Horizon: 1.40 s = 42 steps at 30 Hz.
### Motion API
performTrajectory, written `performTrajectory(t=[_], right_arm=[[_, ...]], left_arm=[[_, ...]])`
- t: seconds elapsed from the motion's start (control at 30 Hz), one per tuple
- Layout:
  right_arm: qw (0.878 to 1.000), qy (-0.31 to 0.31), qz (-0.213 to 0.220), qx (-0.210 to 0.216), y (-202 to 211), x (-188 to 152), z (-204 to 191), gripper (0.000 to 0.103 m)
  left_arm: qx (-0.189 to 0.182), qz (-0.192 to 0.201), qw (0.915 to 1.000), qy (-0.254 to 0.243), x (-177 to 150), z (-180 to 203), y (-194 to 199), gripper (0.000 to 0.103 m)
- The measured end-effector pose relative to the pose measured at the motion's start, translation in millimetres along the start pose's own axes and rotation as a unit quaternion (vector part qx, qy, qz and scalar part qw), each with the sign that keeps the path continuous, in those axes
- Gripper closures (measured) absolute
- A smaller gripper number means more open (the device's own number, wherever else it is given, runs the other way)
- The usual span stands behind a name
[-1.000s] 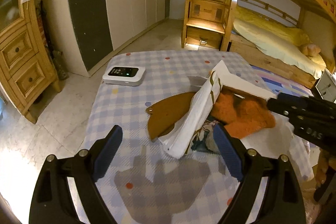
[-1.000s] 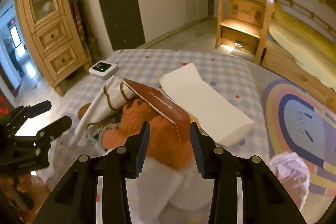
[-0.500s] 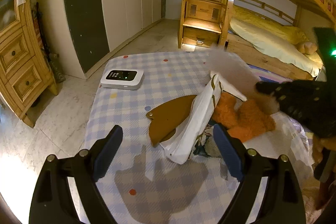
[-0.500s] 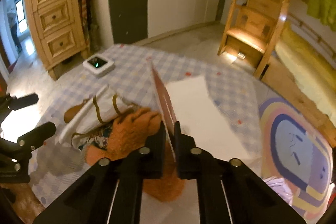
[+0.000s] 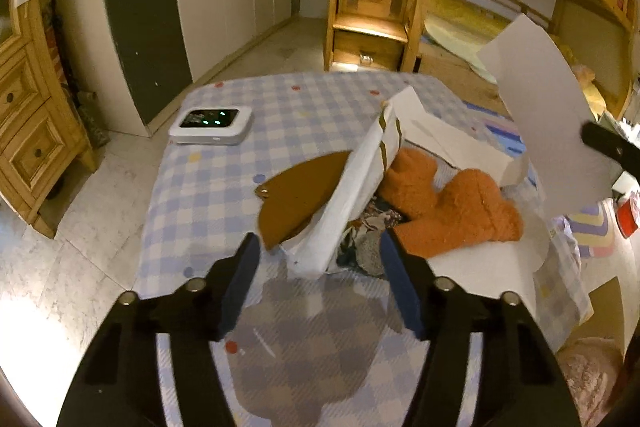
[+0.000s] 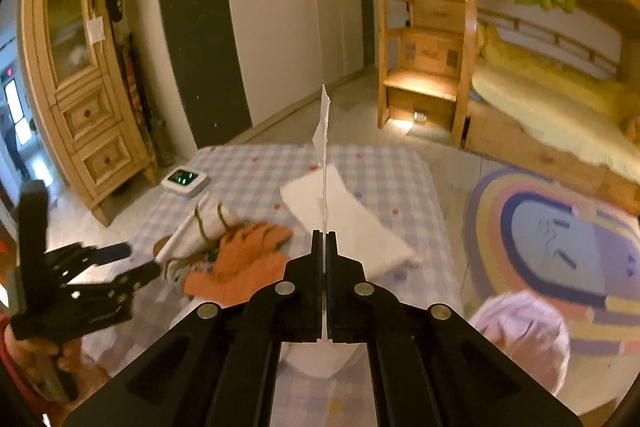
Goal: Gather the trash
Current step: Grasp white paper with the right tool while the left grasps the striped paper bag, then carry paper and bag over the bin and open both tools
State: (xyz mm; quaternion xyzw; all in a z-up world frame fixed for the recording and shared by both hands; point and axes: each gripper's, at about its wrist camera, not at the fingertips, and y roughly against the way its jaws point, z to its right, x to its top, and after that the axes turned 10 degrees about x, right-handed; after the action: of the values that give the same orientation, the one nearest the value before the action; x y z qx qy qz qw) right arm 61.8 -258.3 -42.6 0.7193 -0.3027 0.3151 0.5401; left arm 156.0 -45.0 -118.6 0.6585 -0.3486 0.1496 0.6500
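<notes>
White card edge-on in clamped right hand-held gripper, broadside from closing, empty left hand-held gripper.

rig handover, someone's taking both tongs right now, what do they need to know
Right tongs: shut on a thin card sheet, lifted clear of the table.
Left tongs: closing, nothing gripped; the white paper wrapper sits between the fingers, untouched.
On the table: brown card piece, orange plush, white folded paper, small device.
Done: one sheet picked up.
Left: bin it, collect the wrapper and other scraps. No bin in view.
</notes>
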Motion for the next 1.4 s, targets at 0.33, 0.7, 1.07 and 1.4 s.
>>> performTrajectory(t=[0.33, 0.7, 1.07, 1.4], right_arm=[[1.0, -0.007, -0.013, 0.009, 1, -9, -4, 0.102], [0.999, -0.013, 0.033, 0.009, 41, -6, -3, 0.102], [0.998, -0.049, 0.035, 0.018, 70, -25, 7, 0.102], [0.996, -0.083, 0.025, -0.035, 103, -62, 38, 0.102]], left_arm=[[-0.01, -0.032, 0.9991, -0.025, 16, 12, -36, 0.077], [-0.072, 0.084, 0.9939, -0.004, 43, -2, 69, 0.102], [-0.065, 0.096, 0.9929, -0.027, 14, 39, 105, 0.102], [-0.122, 0.08, 0.9835, -0.107, -11, 140, 98, 0.101]])
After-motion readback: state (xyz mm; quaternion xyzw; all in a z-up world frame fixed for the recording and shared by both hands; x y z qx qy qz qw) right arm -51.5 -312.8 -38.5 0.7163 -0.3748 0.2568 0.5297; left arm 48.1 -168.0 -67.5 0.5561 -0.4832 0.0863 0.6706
